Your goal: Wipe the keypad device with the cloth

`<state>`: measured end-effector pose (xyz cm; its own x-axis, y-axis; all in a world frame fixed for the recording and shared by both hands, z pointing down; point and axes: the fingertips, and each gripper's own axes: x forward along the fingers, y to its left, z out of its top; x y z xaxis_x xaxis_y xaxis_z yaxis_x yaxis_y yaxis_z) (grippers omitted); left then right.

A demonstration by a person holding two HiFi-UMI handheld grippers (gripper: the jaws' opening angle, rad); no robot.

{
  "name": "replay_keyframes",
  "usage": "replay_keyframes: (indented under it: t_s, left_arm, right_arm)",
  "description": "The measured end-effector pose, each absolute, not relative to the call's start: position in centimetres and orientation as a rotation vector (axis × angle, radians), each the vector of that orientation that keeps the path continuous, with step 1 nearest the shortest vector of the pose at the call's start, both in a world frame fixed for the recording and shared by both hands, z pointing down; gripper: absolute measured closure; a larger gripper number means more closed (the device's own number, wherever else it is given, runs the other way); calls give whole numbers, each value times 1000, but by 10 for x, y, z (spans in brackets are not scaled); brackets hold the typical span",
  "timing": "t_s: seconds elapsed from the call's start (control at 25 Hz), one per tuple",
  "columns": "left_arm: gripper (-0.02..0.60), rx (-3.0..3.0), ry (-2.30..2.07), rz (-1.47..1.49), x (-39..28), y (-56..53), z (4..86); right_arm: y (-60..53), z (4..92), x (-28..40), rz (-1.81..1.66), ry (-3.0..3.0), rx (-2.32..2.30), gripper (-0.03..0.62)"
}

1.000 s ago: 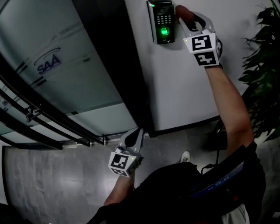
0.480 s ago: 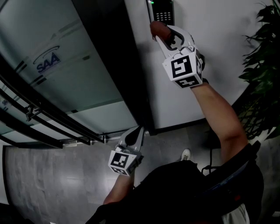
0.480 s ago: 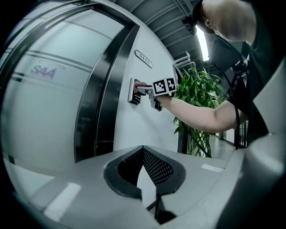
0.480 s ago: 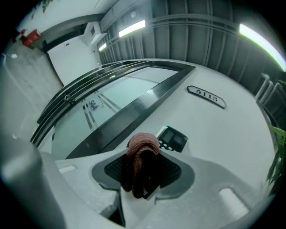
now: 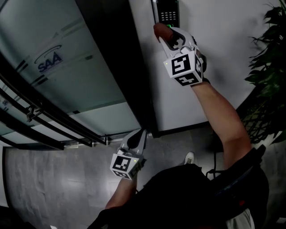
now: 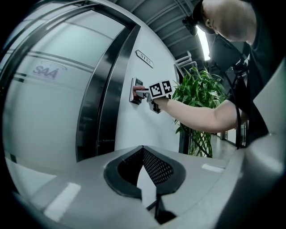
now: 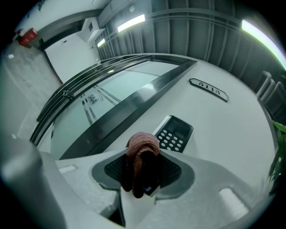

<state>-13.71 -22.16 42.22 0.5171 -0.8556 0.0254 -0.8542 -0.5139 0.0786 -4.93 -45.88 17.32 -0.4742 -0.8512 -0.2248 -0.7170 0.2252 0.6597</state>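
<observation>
The right hand-held gripper [image 5: 164, 37] is pinching the bunched cloth [image 5: 160, 29] so that its fold is meeting the lower edge of the wall-mounted keypad device [image 5: 166, 12], while the left hand-held gripper [image 5: 136, 139] is hanging low, closed and empty, since it is unneeded.

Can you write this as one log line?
right gripper: shut on cloth | cloth: at keypad device, lower end | left gripper: shut, empty, low

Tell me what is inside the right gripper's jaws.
A bunched reddish-brown cloth is clamped there, the keypad device beyond it. The part pinched between the jaws is covered.
</observation>
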Motion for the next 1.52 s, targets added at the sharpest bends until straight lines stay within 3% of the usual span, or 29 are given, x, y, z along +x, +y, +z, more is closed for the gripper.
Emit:
replay_keyframes:
  t_s: [1.52]
  left_arm:
    - [566, 2693, -1471, -12, -127, -226, 421]
  right_arm:
    - [-478, 172, 29, -973, -2227, 1661, 448]
